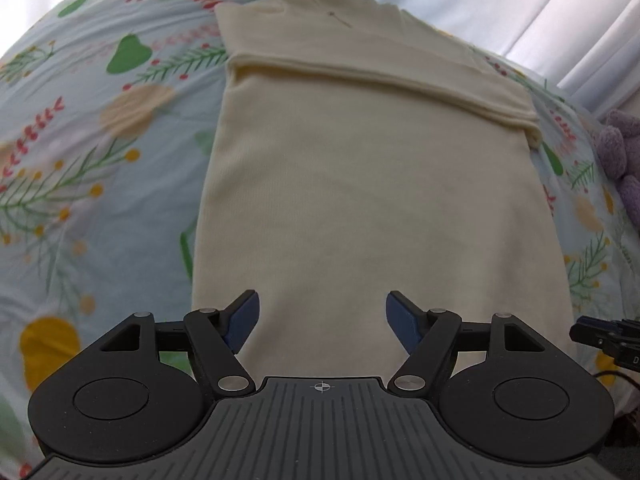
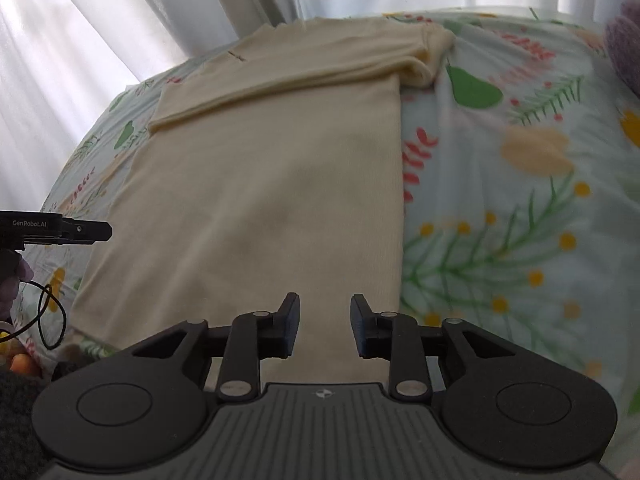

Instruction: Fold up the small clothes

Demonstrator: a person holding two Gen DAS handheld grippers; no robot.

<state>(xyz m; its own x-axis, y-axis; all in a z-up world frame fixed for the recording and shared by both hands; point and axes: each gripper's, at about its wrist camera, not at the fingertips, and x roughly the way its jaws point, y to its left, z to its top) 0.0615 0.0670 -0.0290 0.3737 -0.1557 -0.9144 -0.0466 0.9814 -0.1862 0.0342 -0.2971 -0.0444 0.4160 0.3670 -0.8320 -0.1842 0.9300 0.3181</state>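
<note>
A cream garment (image 1: 360, 184) lies flat on the floral bed sheet (image 1: 80, 200), folded into a long narrow shape with its sleeves laid across the far end. It also shows in the right wrist view (image 2: 260, 200). My left gripper (image 1: 323, 320) is open and empty, hovering over the garment's near hem. My right gripper (image 2: 325, 326) is open and empty, over the near hem towards the garment's right edge. The right gripper's tip shows at the left wrist view's right edge (image 1: 600, 336); the left gripper's body shows at the right wrist view's left edge (image 2: 60, 230).
White curtains (image 2: 120, 20) hang behind the bed. A purple plush toy (image 1: 620, 152) sits on the sheet to the right of the garment. A black cable (image 2: 52, 316) hangs by the left gripper. The sheet (image 2: 520, 200) lies on both sides of the garment.
</note>
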